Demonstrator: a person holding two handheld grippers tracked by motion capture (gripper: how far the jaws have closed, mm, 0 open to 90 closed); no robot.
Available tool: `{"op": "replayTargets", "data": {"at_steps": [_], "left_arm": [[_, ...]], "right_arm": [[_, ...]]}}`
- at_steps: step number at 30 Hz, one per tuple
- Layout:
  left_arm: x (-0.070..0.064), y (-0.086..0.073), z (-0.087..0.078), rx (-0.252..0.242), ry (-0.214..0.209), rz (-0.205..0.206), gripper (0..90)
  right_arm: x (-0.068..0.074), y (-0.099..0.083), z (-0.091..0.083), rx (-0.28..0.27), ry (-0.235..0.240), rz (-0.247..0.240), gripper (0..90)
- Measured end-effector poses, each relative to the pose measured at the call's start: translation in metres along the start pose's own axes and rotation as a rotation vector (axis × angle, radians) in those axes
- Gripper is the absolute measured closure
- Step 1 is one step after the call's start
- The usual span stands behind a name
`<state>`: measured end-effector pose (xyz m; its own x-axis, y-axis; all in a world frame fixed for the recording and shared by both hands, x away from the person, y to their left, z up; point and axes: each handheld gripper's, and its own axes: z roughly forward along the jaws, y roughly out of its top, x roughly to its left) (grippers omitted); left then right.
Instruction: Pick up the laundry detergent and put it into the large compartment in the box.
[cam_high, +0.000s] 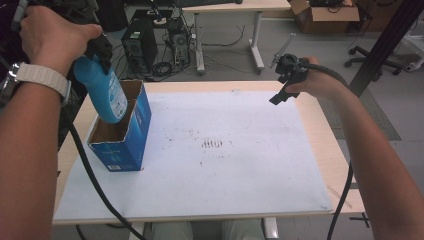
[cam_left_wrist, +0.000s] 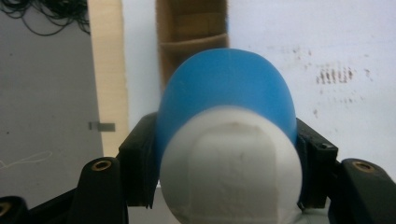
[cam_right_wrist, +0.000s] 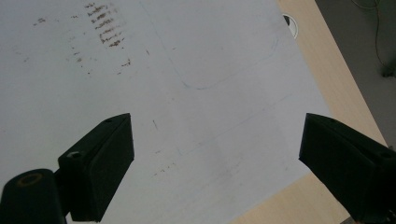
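A blue bottle with a white cap end is held tilted, its lower end reaching into the open top of a blue cardboard box at the table's left. My left gripper is shut on the bottle's upper part, and its black jaws press both sides of the bottle in the left gripper view. The box's brown inside lies beyond the bottle. My right gripper hangs open above the table's far right edge, with nothing between its jaws.
A white sheet with dark smudges covers the wooden table. On the floor behind stand computer towers, cables, another desk and a cardboard box. A black post rises at the right.
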<state>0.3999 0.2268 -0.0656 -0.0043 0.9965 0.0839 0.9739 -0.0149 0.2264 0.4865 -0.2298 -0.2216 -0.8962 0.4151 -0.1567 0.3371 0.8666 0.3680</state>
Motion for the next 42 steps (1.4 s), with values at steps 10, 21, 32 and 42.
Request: {"op": "replayTargets", "data": {"at_steps": [10,21,32,42], "left_arm": [[0.005,0.005,0.022,-0.008,0.019,0.003,37.7],[0.01,0.005,0.054,-0.011,0.018,0.02,37.7],[0.013,-0.001,0.095,0.008,0.017,0.049,37.7],[0.015,-0.005,0.128,0.031,0.016,0.077,37.7]], "right_arm": [[-0.001,0.0,0.001,0.007,0.001,0.006,10.1],[-0.002,-0.005,0.0,0.003,0.0,0.018,10.1],[-0.001,-0.005,0.001,0.003,0.005,0.025,10.1],[0.0,-0.006,0.004,0.005,0.009,0.025,10.1]]}}
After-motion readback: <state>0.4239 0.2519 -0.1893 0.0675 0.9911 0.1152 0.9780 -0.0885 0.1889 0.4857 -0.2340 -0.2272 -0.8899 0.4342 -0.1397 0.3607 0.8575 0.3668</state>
